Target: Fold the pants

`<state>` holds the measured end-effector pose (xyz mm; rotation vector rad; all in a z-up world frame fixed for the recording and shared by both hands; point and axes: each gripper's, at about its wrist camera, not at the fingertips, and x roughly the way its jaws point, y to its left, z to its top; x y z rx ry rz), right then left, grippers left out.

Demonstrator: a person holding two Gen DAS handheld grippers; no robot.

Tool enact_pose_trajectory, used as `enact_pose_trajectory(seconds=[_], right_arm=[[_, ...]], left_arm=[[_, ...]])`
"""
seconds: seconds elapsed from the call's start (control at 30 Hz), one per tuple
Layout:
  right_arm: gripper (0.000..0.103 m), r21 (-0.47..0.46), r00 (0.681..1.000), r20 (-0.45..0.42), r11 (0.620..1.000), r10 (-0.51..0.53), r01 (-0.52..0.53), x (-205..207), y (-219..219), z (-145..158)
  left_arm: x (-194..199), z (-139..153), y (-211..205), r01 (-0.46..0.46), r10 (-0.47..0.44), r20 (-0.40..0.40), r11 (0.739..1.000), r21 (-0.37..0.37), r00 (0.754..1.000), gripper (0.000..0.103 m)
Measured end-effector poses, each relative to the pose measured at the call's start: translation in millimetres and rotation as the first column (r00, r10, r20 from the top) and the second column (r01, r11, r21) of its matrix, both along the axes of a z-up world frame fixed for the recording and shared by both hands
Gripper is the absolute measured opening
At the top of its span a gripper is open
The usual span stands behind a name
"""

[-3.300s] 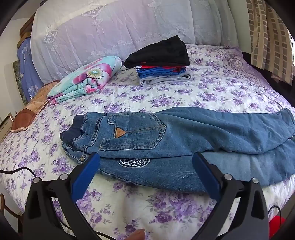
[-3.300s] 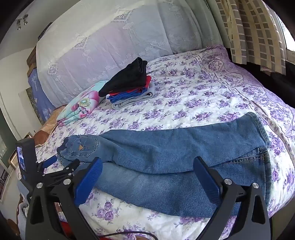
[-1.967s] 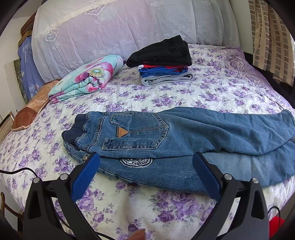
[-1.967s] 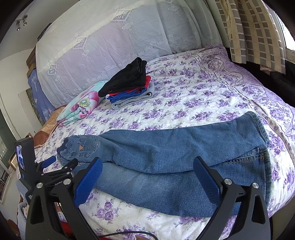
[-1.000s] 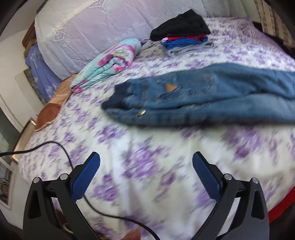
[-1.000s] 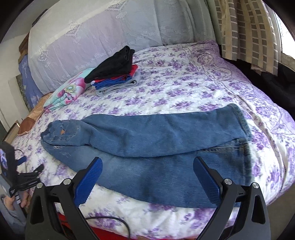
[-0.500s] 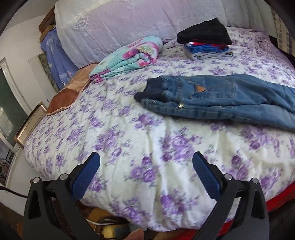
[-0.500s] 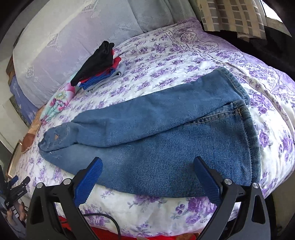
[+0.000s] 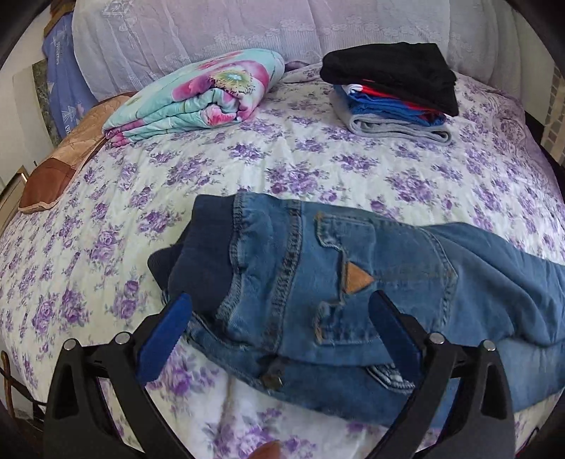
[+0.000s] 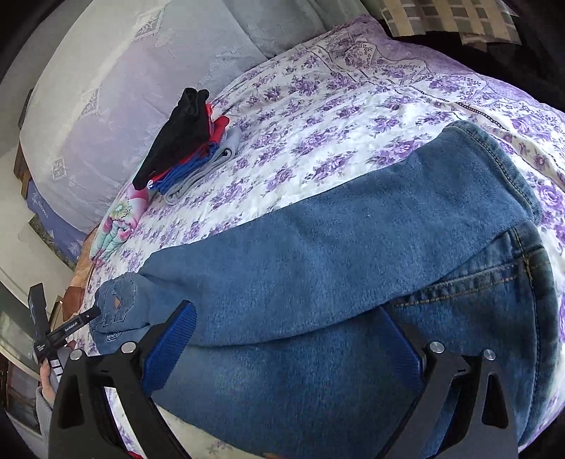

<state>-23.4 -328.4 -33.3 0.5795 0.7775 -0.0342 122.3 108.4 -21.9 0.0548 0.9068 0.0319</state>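
Left claw (image 9: 279,317): jaws spread wide, gripping nothing. It sits low at the waist end of the jeans (image 9: 353,282). The waistband and back pocket lie just ahead of it, between the two blue pads (image 9: 166,328); whether the pads touch the denim cannot be told. The dark elastic band bunches up ahead of the left pad. A brown triangular patch (image 9: 356,279) on the pocket sits just ahead and slightly right of centre.

Right claw (image 10: 282,339): jaws also wide apart, nothing held. It is over the leg end of the jeans (image 10: 353,264), with denim filling the space between the pads and ahead of them. The legs lie one over the other, upper leg running from far left to the hem at far right (the lower leg's hem shows at the right edge, stitching visible). The left claw (image 10: 76,325) shows far to the left, at the waist end.

Jeans lie flat along the near edge of the bed (image 9: 317,148), lengthwise across both views.

Beyond the left claw, well apart from the jeans: a folded floral blanket (image 9: 197,95) ahead-left, a stack of folded clothes (image 9: 392,84) ahead-right, black piece on top. Pillows (image 9: 247,31) behind both.
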Motion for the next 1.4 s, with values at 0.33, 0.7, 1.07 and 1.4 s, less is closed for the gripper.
enact_pose_trajectory(seconds=[0.33,0.7,1.07,1.4], right_arm=[[0.100,0.051,0.999,0.027,0.998,0.045,-0.046,46,-10,15],[0.098,0.059,0.995,0.012,0.993,0.104,-0.104,27,0,-1],[0.098,0.142,0.992,0.020,0.982,0.125,-0.127,67,-10,10],[0.055,0.115,0.990,-0.029,0.985,0.135,-0.131,57,-13,-16]], left_arm=[[-23,0,13,0.077,-0.090,-0.073,0.982,-0.173,0.993,0.098],[-18,-5,-4,0.099,-0.113,-0.062,0.976,-0.195,0.992,0.098],[26,-3,18,0.042,-0.119,-0.157,0.905,-0.423,0.981,0.098],[10,-24,28,0.043,-0.109,-0.150,0.921,-0.387,0.983,0.098]])
